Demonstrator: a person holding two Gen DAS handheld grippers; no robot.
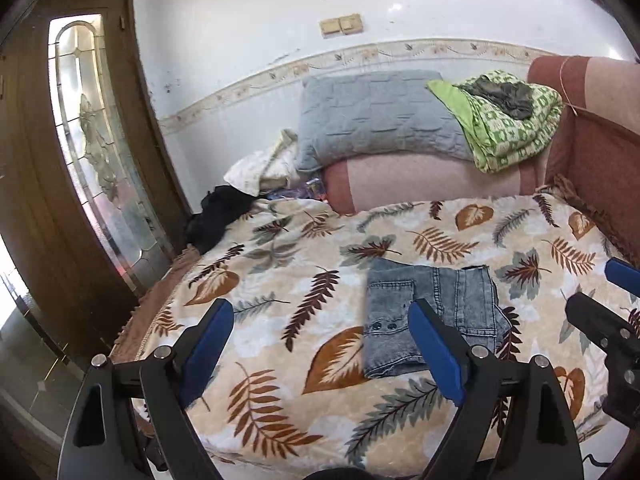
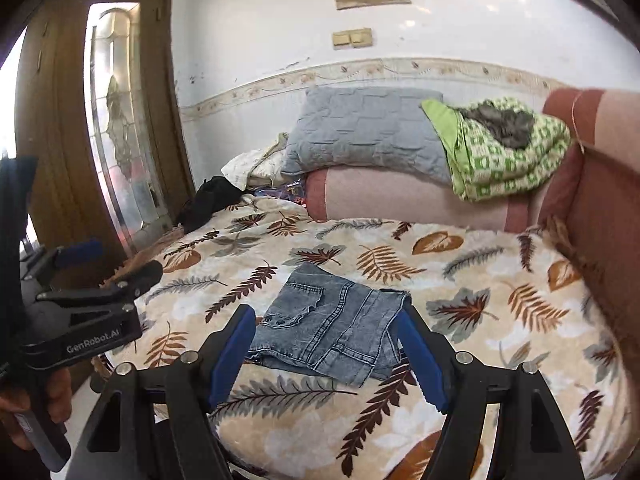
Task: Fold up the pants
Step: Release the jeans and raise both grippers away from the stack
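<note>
A pair of grey denim pants (image 1: 432, 312) lies folded into a compact rectangle on the leaf-patterned bedspread (image 1: 280, 264); it also shows in the right wrist view (image 2: 332, 324). My left gripper (image 1: 320, 320) is open and empty, held above the bed in front of and left of the pants. My right gripper (image 2: 328, 328) is open and empty, its jaws either side of the pants' near edge in view but raised above them. Each gripper appears at the edge of the other's view, the right one (image 1: 608, 312) and the left one (image 2: 88, 276).
A grey pillow (image 1: 376, 116), a green patterned blanket (image 1: 516, 120) and a pink bolster (image 1: 428, 180) lie at the bed's head. Black cloth (image 1: 216, 216) and white cloth (image 1: 264, 168) sit by the wooden glass-panelled door (image 1: 80, 152). A red padded side (image 1: 600, 168) bounds the right.
</note>
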